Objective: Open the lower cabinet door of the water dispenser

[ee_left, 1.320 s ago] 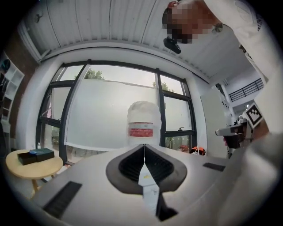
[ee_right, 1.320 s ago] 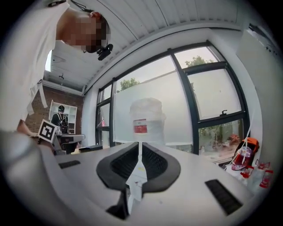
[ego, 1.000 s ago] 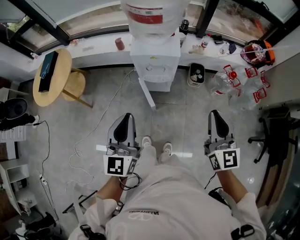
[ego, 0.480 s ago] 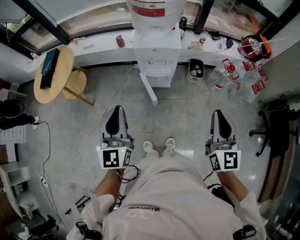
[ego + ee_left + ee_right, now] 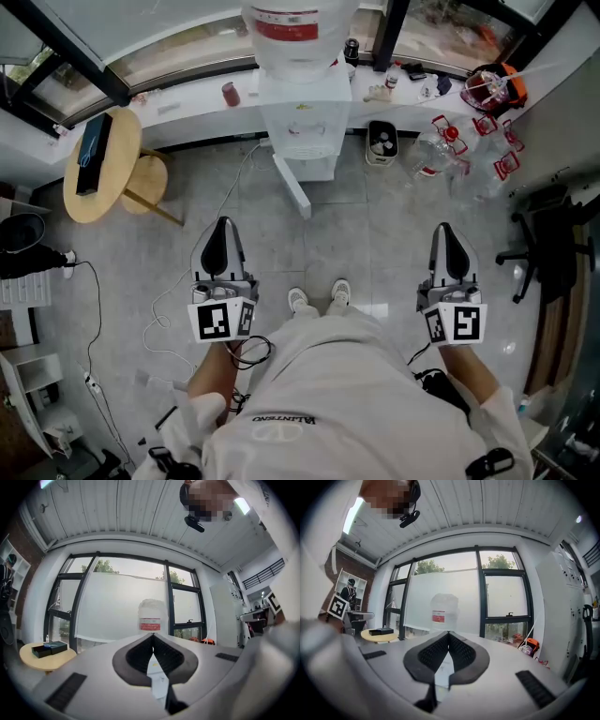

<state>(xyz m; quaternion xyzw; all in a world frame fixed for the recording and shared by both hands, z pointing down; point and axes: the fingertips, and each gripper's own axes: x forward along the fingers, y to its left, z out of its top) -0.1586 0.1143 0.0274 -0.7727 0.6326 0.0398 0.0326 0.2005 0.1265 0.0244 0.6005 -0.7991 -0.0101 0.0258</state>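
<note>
The white water dispenser (image 5: 302,122) stands against the window wall with a big bottle (image 5: 298,23) on top. Its lower cabinet door (image 5: 292,187) is swung out over the floor, seen edge-on. Both grippers hang level well back from it, on either side of the person's feet (image 5: 319,298). My left gripper (image 5: 221,236) is shut with nothing in it. My right gripper (image 5: 449,234) is closing its last bit, tips touching, nothing between them. The bottle (image 5: 151,616) shows far off beyond the left gripper (image 5: 153,634). In the right gripper view the bottle (image 5: 444,609) stands beyond the right gripper (image 5: 448,633).
A round wooden table (image 5: 112,183) with a black box (image 5: 94,141) stands at the left. A small bin (image 5: 380,142) and several empty bottles with red handles (image 5: 464,150) lie right of the dispenser. An office chair (image 5: 553,248) is at the right; cables (image 5: 169,300) trail over the floor.
The person has backed away, so the dispenser sits higher in the head view. Both grippers drew back with the person, and the left one shifted to the left.
</note>
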